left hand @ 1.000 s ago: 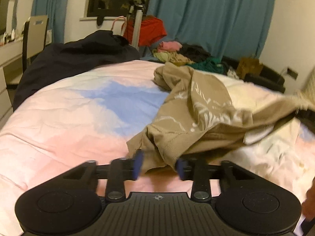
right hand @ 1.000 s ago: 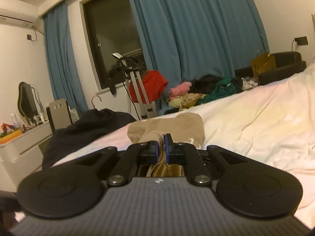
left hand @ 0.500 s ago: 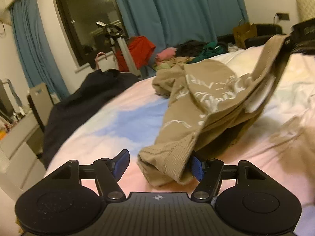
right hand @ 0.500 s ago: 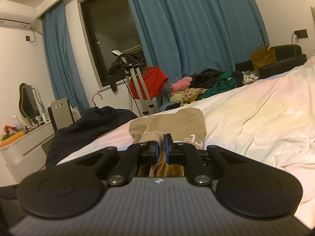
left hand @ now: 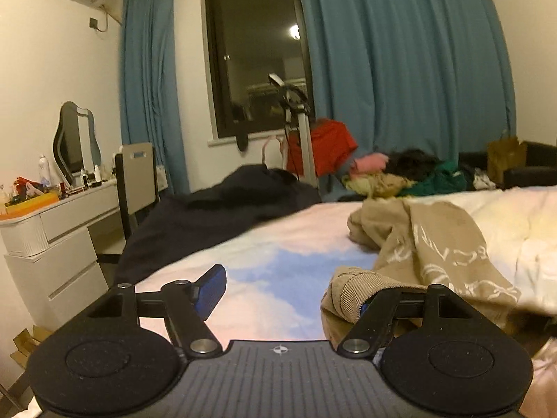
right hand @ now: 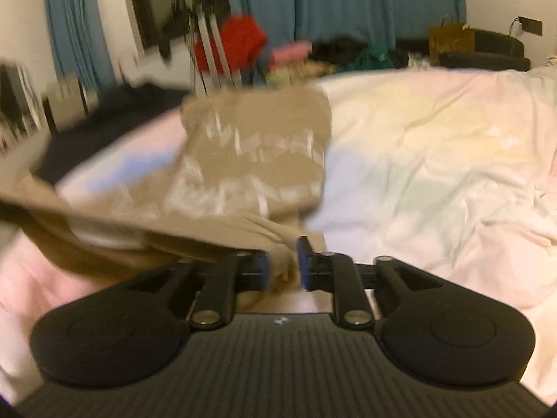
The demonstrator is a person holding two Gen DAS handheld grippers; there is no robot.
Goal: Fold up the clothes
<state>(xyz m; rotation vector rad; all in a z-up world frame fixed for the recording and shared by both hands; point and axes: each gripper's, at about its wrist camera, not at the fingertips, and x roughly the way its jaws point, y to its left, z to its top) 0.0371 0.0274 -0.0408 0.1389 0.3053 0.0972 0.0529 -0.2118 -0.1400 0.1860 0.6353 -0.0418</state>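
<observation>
A tan sweatshirt (left hand: 435,244) with white print lies crumpled on the bed. In the left wrist view its ribbed hem (left hand: 351,289) drapes over the right finger. My left gripper (left hand: 289,292) is wide open; the hem touches only one finger. In the blurred right wrist view the same sweatshirt (right hand: 250,160) stretches from the far side toward me. My right gripper (right hand: 283,264) is shut on a bunched fold of it, jaws slightly apart around the cloth.
The bed has a pink, blue and cream duvet (left hand: 278,271). A dark garment (left hand: 222,209) lies at its far left. A white dresser (left hand: 52,244) with a mirror and chair stands left. A clothes pile (left hand: 400,177) and a stand sit under blue curtains.
My left gripper opened wide and tilted up, letting the hem slip to its right finger. My right gripper swung downward with the sweatshirt still in it; its view is blurred.
</observation>
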